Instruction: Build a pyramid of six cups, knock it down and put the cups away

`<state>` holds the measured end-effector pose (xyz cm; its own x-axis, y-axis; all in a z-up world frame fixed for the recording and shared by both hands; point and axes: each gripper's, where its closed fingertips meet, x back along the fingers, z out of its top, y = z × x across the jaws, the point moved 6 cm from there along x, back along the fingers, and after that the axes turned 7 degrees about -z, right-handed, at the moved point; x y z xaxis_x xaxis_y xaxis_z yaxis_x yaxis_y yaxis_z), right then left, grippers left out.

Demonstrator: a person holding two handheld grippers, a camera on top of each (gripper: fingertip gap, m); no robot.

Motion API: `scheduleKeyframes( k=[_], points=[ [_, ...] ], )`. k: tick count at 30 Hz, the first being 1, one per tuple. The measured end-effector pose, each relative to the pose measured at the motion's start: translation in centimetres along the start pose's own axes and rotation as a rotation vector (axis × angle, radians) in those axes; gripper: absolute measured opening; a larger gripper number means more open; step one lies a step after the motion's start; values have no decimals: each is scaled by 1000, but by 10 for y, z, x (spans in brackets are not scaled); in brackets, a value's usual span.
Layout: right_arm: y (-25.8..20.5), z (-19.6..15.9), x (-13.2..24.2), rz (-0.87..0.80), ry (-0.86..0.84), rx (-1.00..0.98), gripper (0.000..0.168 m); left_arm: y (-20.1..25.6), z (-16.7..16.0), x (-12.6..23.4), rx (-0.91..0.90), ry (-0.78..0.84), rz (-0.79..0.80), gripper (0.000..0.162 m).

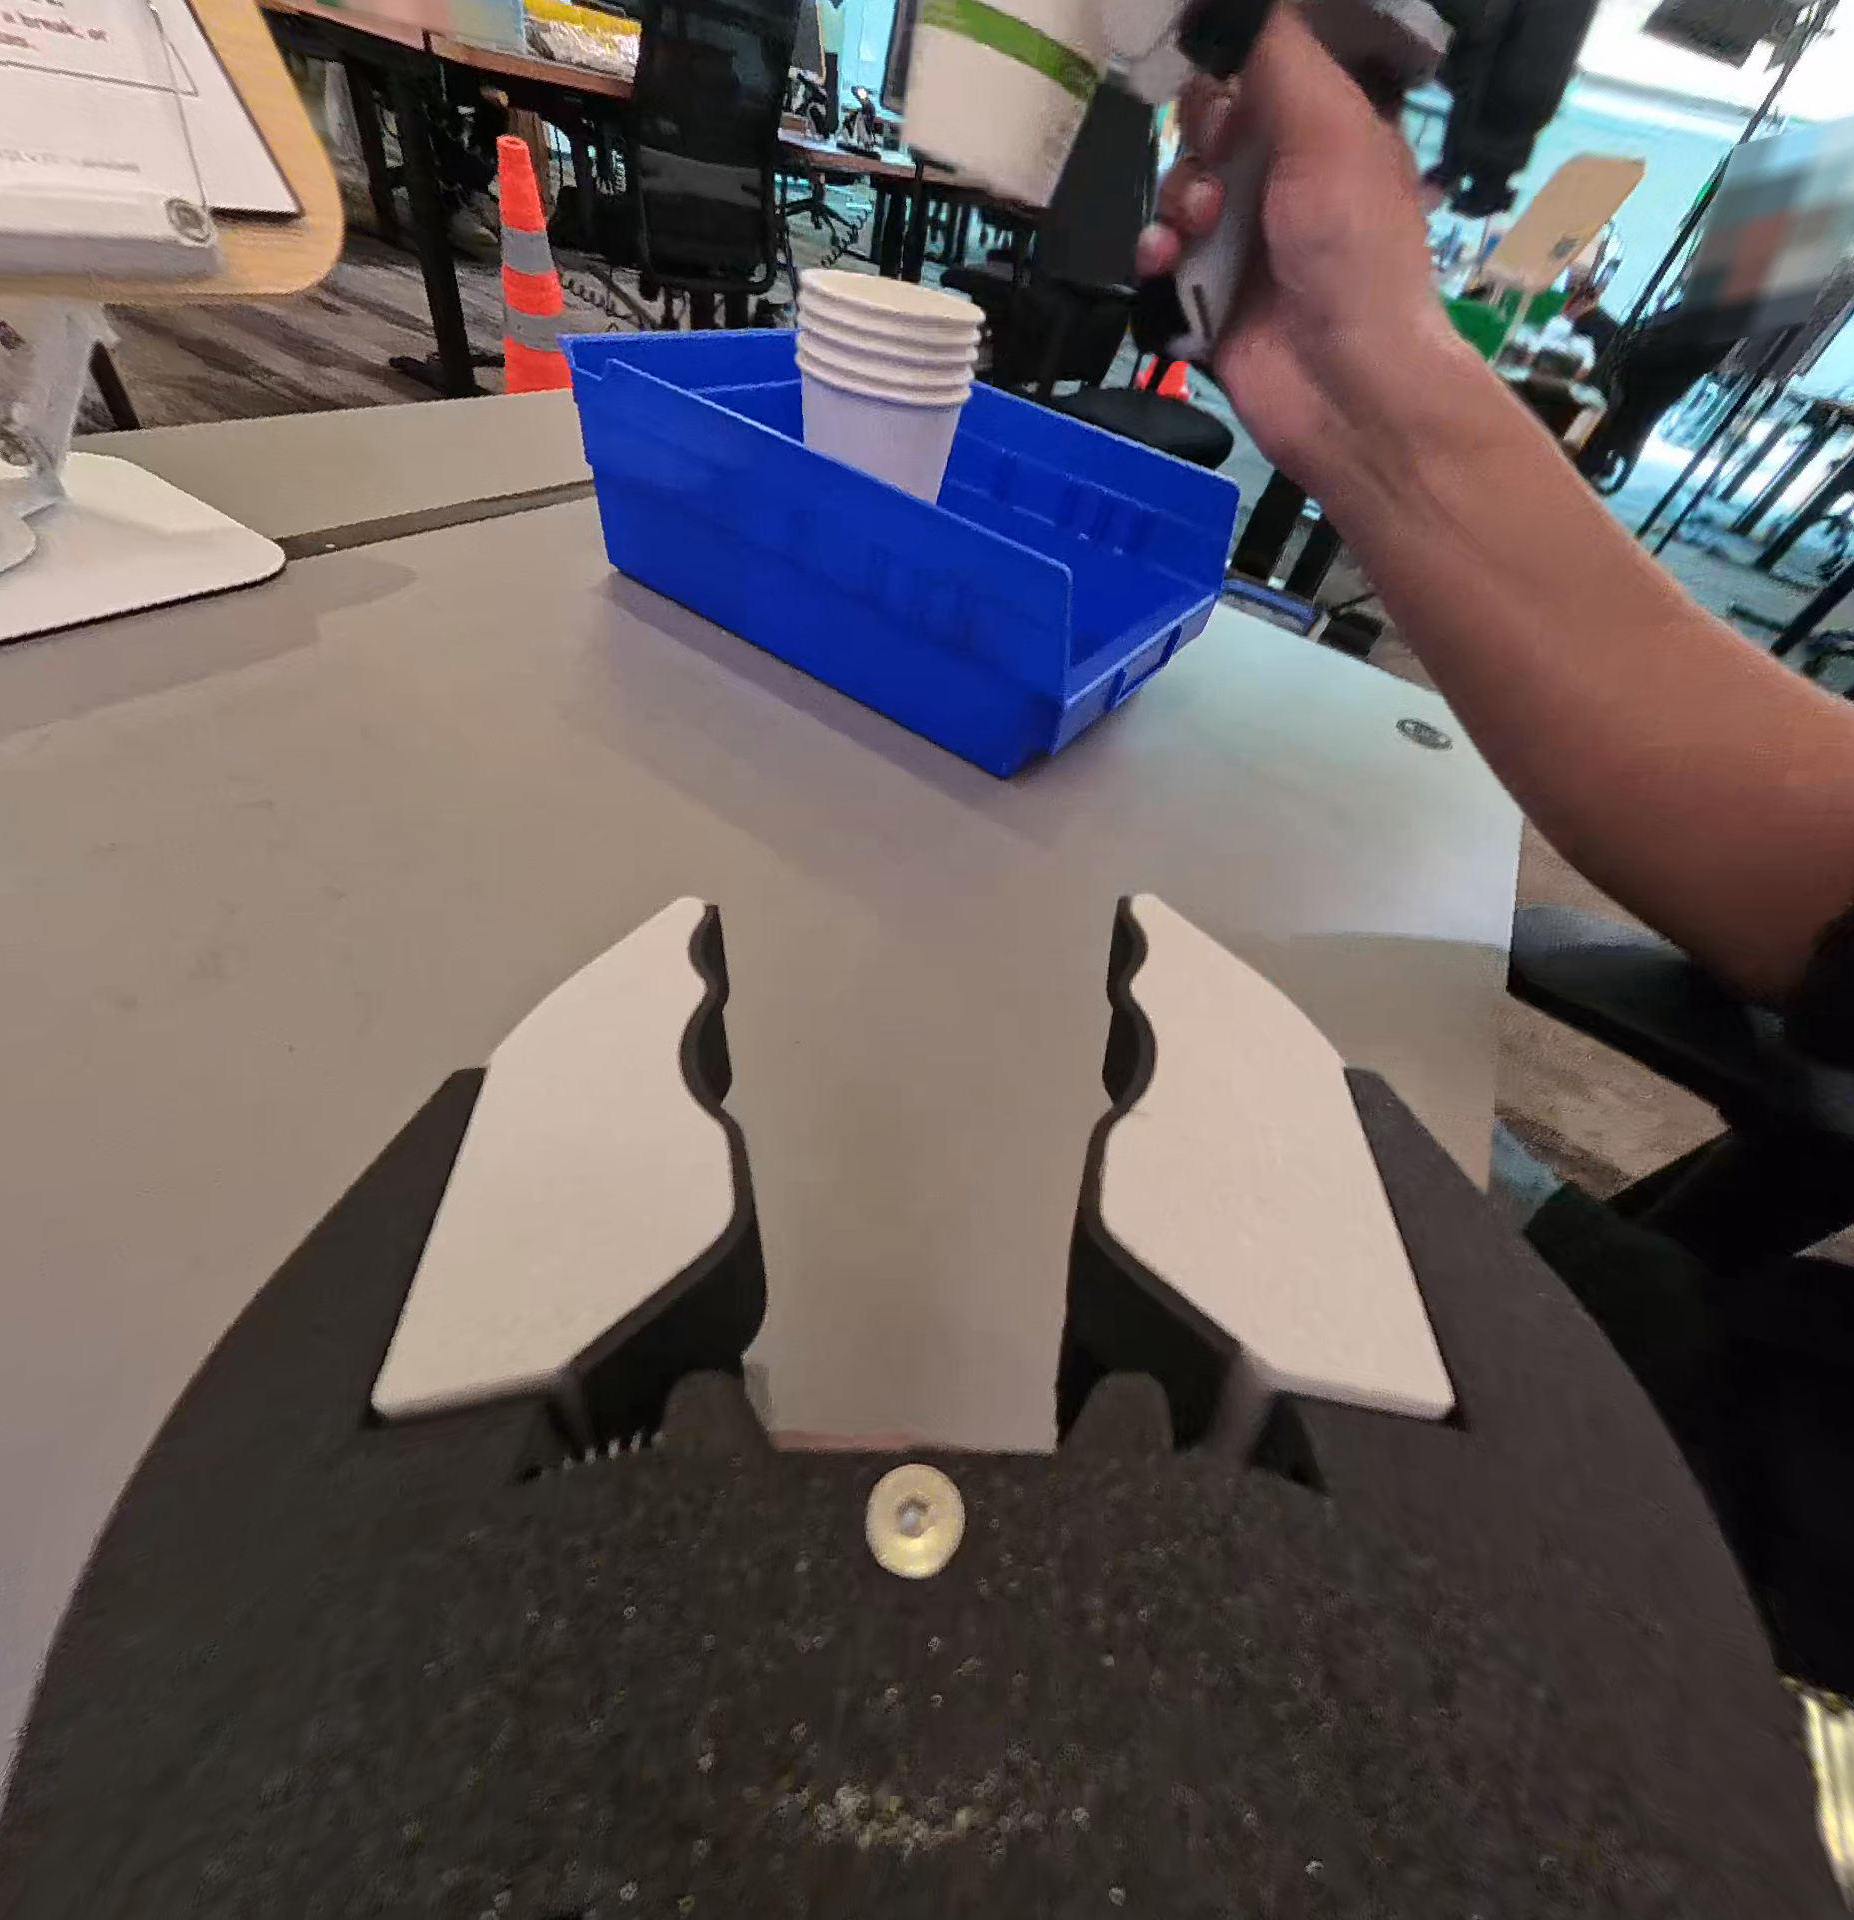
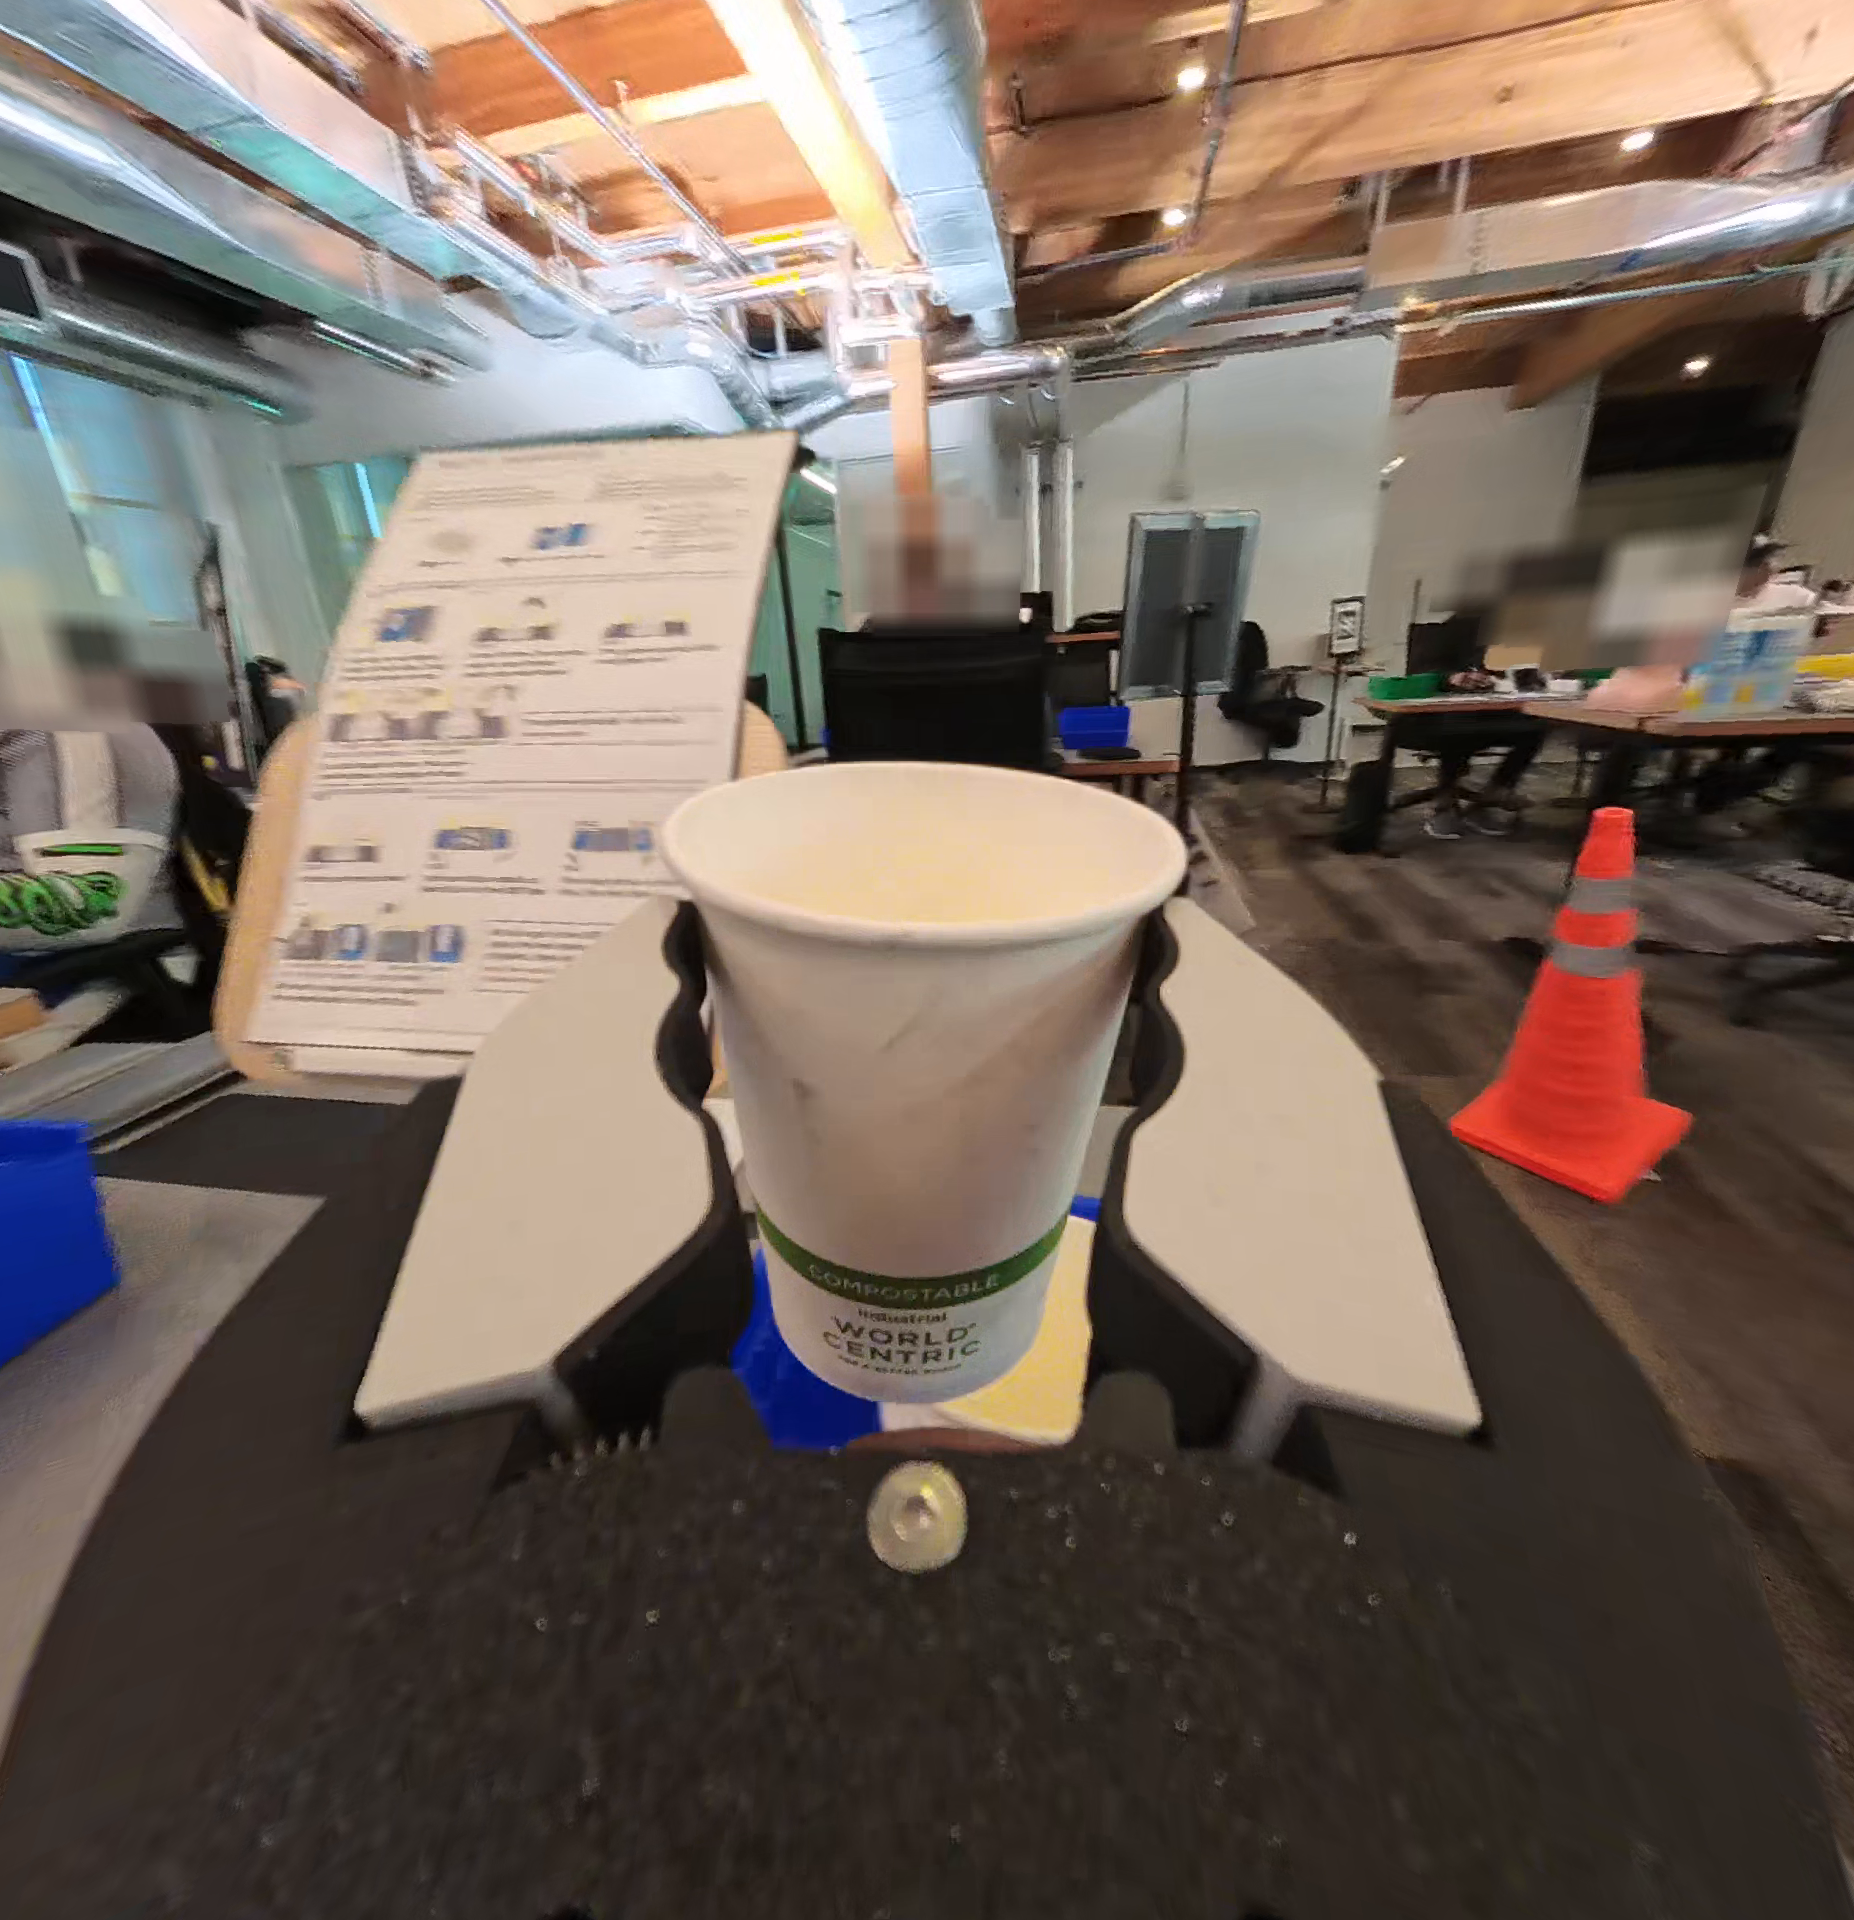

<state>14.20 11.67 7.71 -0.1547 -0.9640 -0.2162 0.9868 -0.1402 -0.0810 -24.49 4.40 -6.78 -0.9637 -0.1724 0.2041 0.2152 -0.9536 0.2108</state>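
Observation:
A stack of several white paper cups (image 1: 887, 384) stands upright in a blue plastic bin (image 1: 902, 613) on the grey table. My left gripper (image 1: 915, 925) is open and empty, low over the table in front of the bin. My right gripper (image 2: 921, 935) is shut on a single white cup with a green band (image 2: 918, 1081), held upright with its mouth up. In the left wrist view this cup (image 1: 990, 94) hangs blurred in the air above the bin, with a person's hand (image 1: 1318, 239) on the right gripper's handle.
A white stand base (image 1: 102, 551) sits on the table (image 1: 383, 831) at the left, holding an instruction sheet (image 2: 528, 748). An orange traffic cone (image 1: 528, 270) stands on the floor beyond the table. The person's forearm (image 1: 1588, 644) crosses the right side. Office chairs and desks lie behind.

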Motion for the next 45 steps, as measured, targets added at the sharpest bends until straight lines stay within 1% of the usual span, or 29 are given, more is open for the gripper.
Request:
scheduleKeyframes(
  k=[3,6,11,17,21,23,25,29,33,34,36,39,41,42,45],
  points=[
    [15,-24,-19,-45,-61,35,79,4,-3,-4,-35,-20,-6,69],
    [25,-44,-31,-68,-112,45,80,5,-7,-7,-19,-41,-28,70],
    [30,-77,-39,-45,-296,45,81,3,-11,-9,-6,-64,-47,69],
    [33,-85,-31,-52,-415,52,82,6,-13,-11,-15,-81,-66,70],
    [33,-97,-27,-27,-489,41,82,8,-14,-12,-23,-97,-68,72],
    [33,-103,-25,-8,-529,27,87,8,-14,-12,-28,-98,-65,73],
    [34,-104,-21,-19,-523,21,98,7,-13,-11,-33,-92,-59,74],
    [24,-101,6,-18,-510,52,100,4,-4,-5,-20,-39,-7,74],
    [-2,-100,51,20,-446,84,98,-3,4,13,11,47,130,75],
    [-10,-101,65,35,-425,95,94,-5,6,22,18,74,175,76],
    [-25,-103,93,53,-384,103,91,-9,7,42,24,119,284,76],
    [-47,-114,136,100,-373,129,86,-14,4,79,9,148,497,75],
    [-54,-121,163,100,-368,190,80,-19,-3,105,14,132,666,68],
    [-57,-122,175,100,-357,203,79,-20,-6,118,26,124,736,66],
    [-62,-123,199,114,-372,185,79,-25,-14,146,63,76,850,68]
  ],
)
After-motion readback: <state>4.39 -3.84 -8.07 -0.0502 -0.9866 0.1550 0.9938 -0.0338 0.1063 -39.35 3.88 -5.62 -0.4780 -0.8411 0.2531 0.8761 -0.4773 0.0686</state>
